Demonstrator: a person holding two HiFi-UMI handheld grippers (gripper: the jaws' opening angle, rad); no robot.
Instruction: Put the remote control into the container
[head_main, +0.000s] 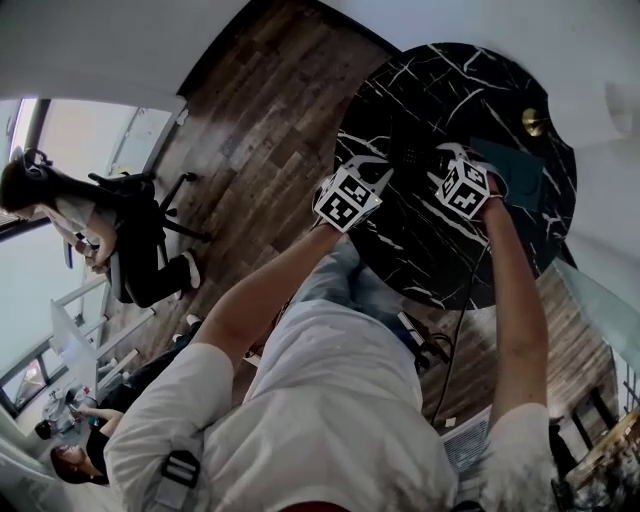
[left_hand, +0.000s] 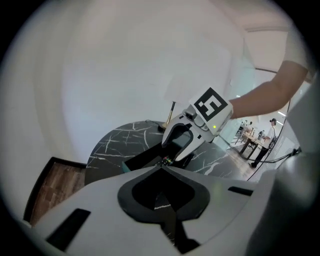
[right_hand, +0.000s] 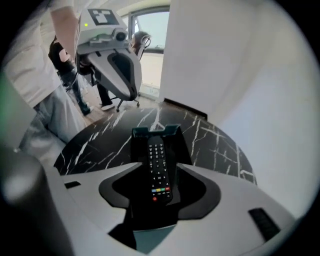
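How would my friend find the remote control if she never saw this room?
Start at the round black table with white veins. A dark teal container sits on it, and the remote control stretches along that, between the jaws of the right gripper. Only it has rows of tiny buttons, one row coloured.

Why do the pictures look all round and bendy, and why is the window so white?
Head view: the wide lens curves the table and floor; the window is washed out by daylight. Left gripper view: black corners, and the left claw looks blurry up close. Right gripper view: the remote control is sharp.
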